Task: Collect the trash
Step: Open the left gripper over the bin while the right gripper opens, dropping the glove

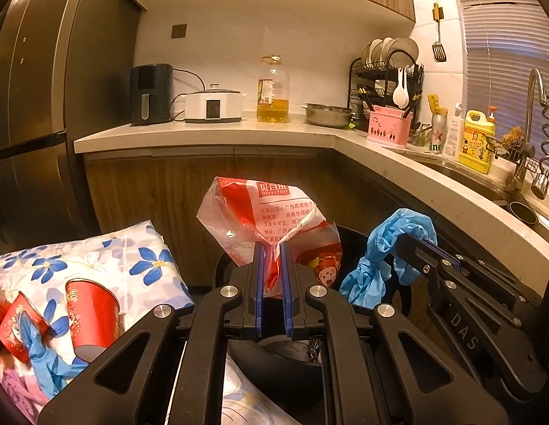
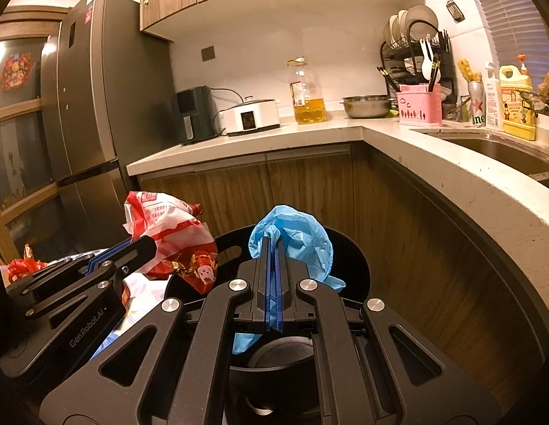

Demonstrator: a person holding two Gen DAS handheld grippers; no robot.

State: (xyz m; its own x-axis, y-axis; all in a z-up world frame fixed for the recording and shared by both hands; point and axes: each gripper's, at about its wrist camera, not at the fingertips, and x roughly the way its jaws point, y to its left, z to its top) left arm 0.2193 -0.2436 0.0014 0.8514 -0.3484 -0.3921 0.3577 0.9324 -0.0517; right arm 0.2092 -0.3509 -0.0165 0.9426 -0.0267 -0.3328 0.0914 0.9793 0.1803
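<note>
Both tongs pinch trash: left tongs [image 1: 272,248] wrapper [image 1: 260,212], right tongs [image 2: 273,244] glove [image 2: 292,237]; only left view shows cups [image 1: 92,315].

Two grippers show, the left gripper [image 1: 272,248] and the right gripper [image 2: 273,244]. There is one red-and-white plastic wrapper [image 1: 263,212], held up near the centre. Blue gloves number two: one blue glove [image 2: 292,237] raised on the right, a second glove [image 1: 44,354] lying near left on the flowered cloth [image 1: 97,258]. Two red paper cups [image 1: 93,315] lie on that one cloth. One black bin [image 2: 348,258] stands below. On the far counter [image 2: 309,131]: one oil bottle [image 1: 273,88], one steel bowl [image 1: 327,115], one air fryer [image 1: 150,94], one white cooker [image 1: 214,106].
</note>
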